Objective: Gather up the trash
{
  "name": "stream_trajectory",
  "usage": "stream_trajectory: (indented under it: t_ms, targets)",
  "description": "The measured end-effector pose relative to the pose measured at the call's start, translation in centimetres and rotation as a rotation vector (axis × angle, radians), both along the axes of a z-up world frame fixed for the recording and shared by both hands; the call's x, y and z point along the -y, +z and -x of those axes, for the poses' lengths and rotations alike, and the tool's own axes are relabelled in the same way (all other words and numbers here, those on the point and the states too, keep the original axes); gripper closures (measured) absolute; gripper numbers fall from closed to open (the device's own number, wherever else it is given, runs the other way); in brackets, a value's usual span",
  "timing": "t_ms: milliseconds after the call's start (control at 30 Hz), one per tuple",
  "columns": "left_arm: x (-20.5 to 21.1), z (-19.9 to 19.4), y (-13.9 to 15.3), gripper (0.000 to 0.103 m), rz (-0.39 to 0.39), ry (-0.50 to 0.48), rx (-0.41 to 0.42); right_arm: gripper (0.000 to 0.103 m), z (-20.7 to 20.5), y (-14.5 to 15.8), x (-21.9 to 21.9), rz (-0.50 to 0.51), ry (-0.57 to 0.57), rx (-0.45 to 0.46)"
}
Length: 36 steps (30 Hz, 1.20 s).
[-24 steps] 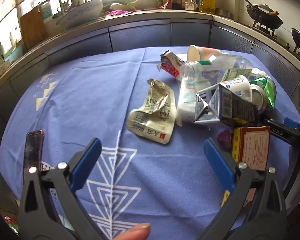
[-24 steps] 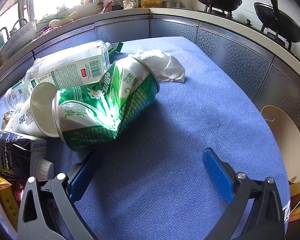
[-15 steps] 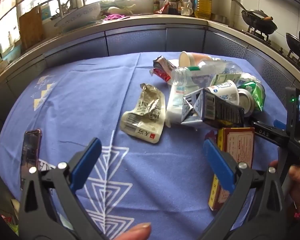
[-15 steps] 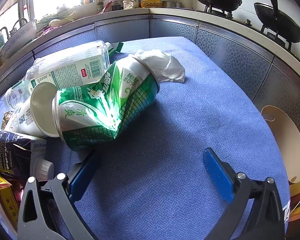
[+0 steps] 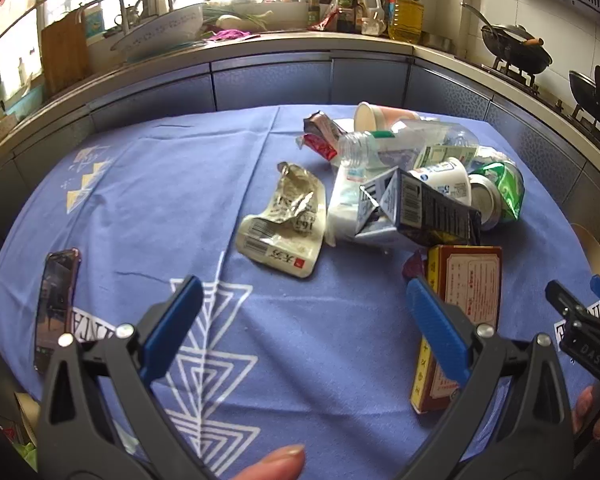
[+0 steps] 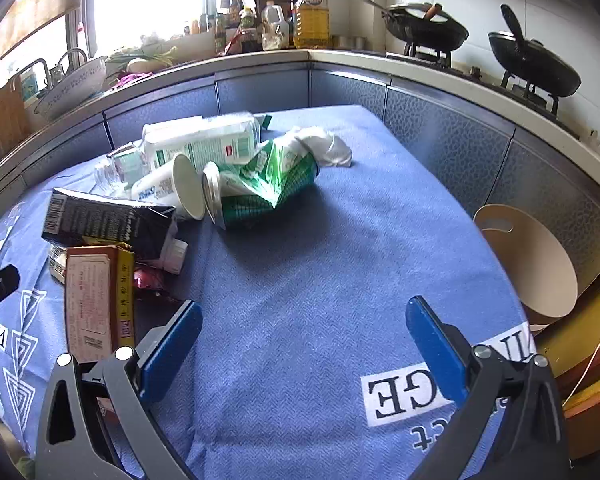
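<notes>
A heap of trash lies on the blue tablecloth (image 5: 160, 200): a crumpled foil pouch (image 5: 284, 224), a black carton (image 5: 420, 208), a clear bottle (image 5: 400, 144), a crushed green can (image 5: 500, 192) and a red box (image 5: 464, 312). My left gripper (image 5: 304, 320) is open and empty, above the cloth short of the pouch. My right gripper (image 6: 304, 340) is open and empty over bare cloth, well back from the green can (image 6: 260, 188), the black carton (image 6: 108, 224) and the red box (image 6: 96, 300). A white tissue (image 6: 324, 148) lies behind the can.
A phone (image 5: 56, 308) lies at the cloth's left edge. A beige bin (image 6: 528, 256) stands off the table's right side. Kitchen counters with woks (image 6: 536, 64) and bottles ring the far side.
Both grippers have pulled back from the heap toward the table's near edge. The right one moved most, so the green can now looks far smaller. Both stay open.
</notes>
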<state>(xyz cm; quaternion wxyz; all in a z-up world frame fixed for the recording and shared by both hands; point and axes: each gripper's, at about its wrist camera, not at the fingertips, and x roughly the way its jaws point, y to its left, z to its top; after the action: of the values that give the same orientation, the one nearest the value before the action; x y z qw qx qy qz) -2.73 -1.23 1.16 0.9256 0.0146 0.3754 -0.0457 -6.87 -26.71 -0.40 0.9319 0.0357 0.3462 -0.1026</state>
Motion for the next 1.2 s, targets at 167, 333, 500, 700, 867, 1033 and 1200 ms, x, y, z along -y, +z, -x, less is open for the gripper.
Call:
stream_trajectory:
  t_ms: [167,333,500,700,867,1033,1200]
  targets:
    - [0.3,1.0,0.1,0.005,0.004,0.002,0.006,0.003,2.3,3.8,-0.4,-0.019,0.003,0.126]
    - [0.5,2.2,0.0,0.005,0.006,0.009,0.012,0.003,3.5,4.4,-0.9,-0.086,0.036,0.127]
    - [0.5,3.5,-0.3,0.005,-0.005,0.023,0.012,0.003,3.3,2.5,-2.5,-0.113,0.078,0.037]
    - [0.2,4.8,0.0,0.005,-0.026,0.042,0.029,0.003,3.8,2.1,-3.3,-0.122,0.130,0.018]
    - [-0.6,5.7,0.4,0.005,0.003,0.049,0.035,0.003,4.6,2.5,-3.4,-0.144,0.138,0.037]
    - [-1.0,6.1,-0.4,0.005,0.024,0.026,-0.017,0.003,5.5,3.1,-3.3,-0.172,0.147,0.066]
    - [-1.6,7.2,0.0,0.005,0.041,0.034,0.026,0.003,6.0,2.7,-3.9,-0.193,0.185,0.044]
